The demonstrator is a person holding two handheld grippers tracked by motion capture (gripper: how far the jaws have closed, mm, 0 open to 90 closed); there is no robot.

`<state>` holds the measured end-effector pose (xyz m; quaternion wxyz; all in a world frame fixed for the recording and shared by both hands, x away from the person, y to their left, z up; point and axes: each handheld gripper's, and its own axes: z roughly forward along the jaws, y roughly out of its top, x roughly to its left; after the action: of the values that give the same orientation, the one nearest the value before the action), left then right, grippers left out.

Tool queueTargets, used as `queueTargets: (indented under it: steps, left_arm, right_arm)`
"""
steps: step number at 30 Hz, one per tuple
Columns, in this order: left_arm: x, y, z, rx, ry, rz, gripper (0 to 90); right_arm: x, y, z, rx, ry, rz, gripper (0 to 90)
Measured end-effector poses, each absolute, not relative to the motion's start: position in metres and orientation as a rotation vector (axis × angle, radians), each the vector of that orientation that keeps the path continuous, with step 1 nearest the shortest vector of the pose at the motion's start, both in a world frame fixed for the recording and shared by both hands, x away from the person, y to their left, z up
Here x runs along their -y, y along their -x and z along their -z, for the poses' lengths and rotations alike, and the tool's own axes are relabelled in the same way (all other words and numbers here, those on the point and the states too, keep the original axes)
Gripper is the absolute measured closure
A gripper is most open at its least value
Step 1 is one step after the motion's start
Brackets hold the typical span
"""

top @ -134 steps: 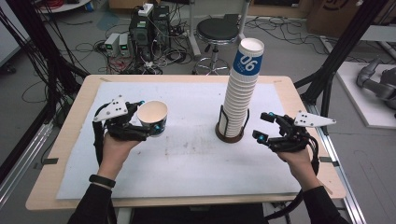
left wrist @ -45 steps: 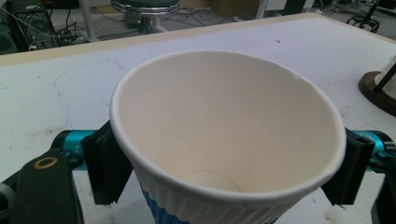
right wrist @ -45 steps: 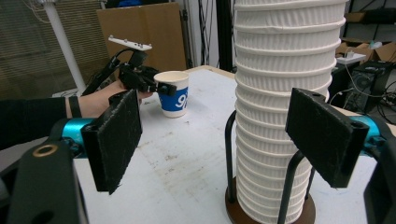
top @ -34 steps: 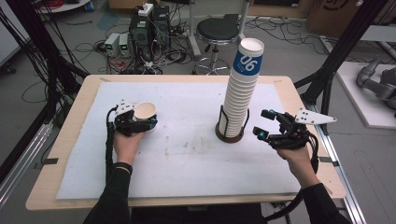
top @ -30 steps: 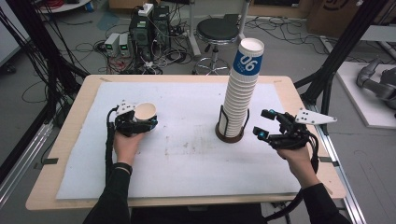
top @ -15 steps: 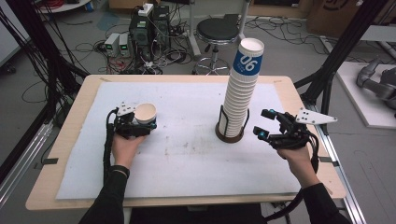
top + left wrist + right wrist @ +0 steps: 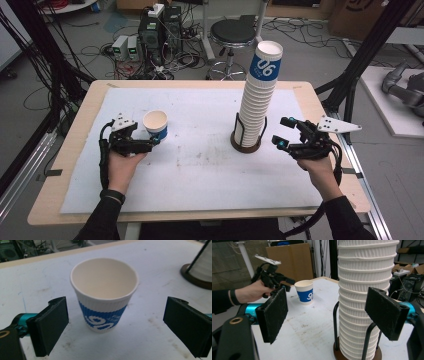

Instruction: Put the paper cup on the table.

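A white paper cup [image 7: 155,124] with a blue band stands upright on the white mat, left of centre. My left gripper [image 7: 154,140] sits just on the near side of it. Its jaws have just been opening and now stand wide apart on either side of the cup [image 7: 103,295] without touching it. A tall stack of white cups [image 7: 257,100] rises from a black wire holder [image 7: 246,146]. My right gripper [image 7: 281,131] is open to the right of the stack [image 7: 364,290], jaws level with its lower part and not touching.
The white mat [image 7: 210,170] covers most of the wooden table [image 7: 320,107]. In the right gripper view, the single cup [image 7: 305,292] and the left gripper [image 7: 287,281] show beyond the stack. A stool [image 7: 232,35] and cables lie on the floor behind the table.
The left jaws opened off the cup and the hand drew back a little toward me. The cup stays standing on the mat. The right gripper has not moved.
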<state>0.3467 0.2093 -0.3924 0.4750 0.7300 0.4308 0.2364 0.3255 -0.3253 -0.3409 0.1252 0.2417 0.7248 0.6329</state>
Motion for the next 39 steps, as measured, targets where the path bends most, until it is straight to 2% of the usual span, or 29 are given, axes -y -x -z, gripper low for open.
queueTargets:
  steps: [5,11,18,27,39]
  left_arm:
    - [-0.201,-0.332,0.373,-0.923,-1.736,-0.527,6.2]
    - [-0.175,-0.32,0.348,-0.726,-1.75,-0.47,8.4]
    - [-0.15,-0.316,0.336,-0.572,-1.736,-0.371,8.4]
    - [-0.138,-0.314,0.331,-0.484,-1.733,-0.308,8.4]
    - [-0.141,-0.311,0.331,-0.486,-1.698,-0.278,8.4]
  right_arm:
    - [0.327,-0.325,0.342,-2.117,-0.701,-1.837,19.1]
    - [0.328,-0.327,0.343,-2.121,-0.703,-1.832,19.0]
    - [0.323,-0.325,0.345,-2.158,-0.691,-1.799,19.0]
    - [0.322,-0.321,0.344,-2.178,-0.676,-1.78,19.1]
    - [0.317,-0.321,0.343,-2.196,-0.655,-1.775,19.1]
